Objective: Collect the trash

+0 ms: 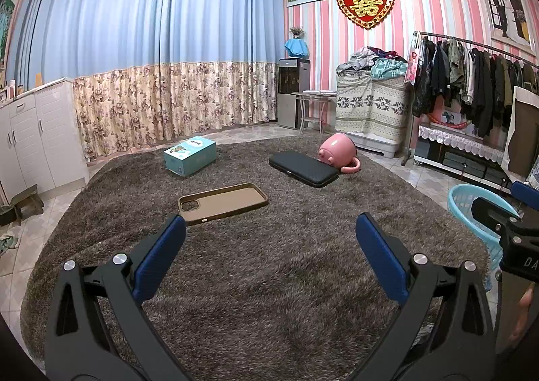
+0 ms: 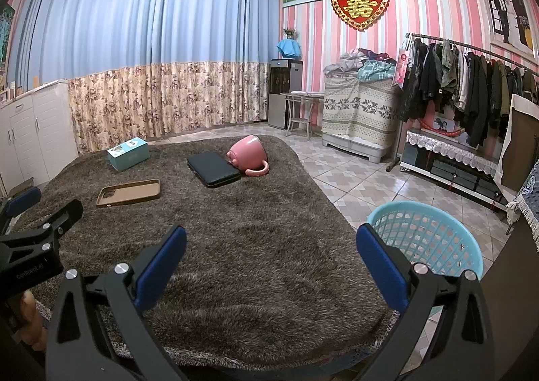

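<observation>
Shaggy brown rug (image 1: 269,263), latticed plastic basket (image 2: 427,239)

Each black tool (image 1: 269,239) carries blue pads (image 1: 161,256) and silver screws (image 1: 120,258).

I see my right gripper (image 2: 271,246) low in the frame, its blue pads wide apart over the brown rug (image 2: 235,263). A light blue basket (image 2: 438,239) sits at the lower right, on the tile. Up the rug lie a brown phone case (image 2: 129,192), a black case (image 2: 214,168), a pink cup (image 2: 251,153) on its side and a teal box (image 2: 128,153).
</observation>
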A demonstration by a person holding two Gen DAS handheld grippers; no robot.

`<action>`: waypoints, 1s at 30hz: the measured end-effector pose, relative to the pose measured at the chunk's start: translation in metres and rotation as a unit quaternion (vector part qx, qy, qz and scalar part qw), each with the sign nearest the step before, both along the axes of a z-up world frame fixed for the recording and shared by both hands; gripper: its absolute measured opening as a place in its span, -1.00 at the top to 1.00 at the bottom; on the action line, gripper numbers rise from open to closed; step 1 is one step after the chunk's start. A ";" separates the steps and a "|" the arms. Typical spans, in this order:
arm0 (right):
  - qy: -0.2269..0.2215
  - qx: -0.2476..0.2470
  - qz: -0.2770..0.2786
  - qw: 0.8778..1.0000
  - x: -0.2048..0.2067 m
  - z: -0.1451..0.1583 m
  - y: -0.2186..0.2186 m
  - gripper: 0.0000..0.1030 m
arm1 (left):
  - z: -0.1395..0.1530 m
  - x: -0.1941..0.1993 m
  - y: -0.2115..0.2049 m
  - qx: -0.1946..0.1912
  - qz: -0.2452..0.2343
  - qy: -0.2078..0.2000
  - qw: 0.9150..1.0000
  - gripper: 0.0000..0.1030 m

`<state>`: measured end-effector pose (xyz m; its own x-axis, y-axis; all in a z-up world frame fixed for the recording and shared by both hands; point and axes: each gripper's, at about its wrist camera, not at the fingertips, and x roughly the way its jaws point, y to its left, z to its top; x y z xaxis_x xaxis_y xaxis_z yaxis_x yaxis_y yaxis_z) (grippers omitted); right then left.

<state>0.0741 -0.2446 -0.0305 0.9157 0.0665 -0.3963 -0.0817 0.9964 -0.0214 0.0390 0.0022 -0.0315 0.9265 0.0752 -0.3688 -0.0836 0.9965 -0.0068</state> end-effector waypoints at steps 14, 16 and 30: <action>0.000 0.000 0.000 1.000 0.001 -0.001 -0.001 -0.91 | 0.000 0.000 0.001 0.001 0.000 -0.001 1.000 -0.90; 0.000 0.000 0.000 1.000 0.000 -0.001 0.000 -0.91 | 0.000 0.000 0.001 0.001 0.000 -0.001 1.000 -0.90; 0.000 0.000 0.000 1.000 0.001 -0.001 0.000 -0.91 | 0.001 0.000 0.002 0.001 0.000 -0.002 1.000 -0.90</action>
<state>0.0748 -0.2448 -0.0314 0.9154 0.0667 -0.3969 -0.0821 0.9964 -0.0219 0.0386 0.0037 -0.0307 0.9278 0.0765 -0.3650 -0.0840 0.9965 -0.0047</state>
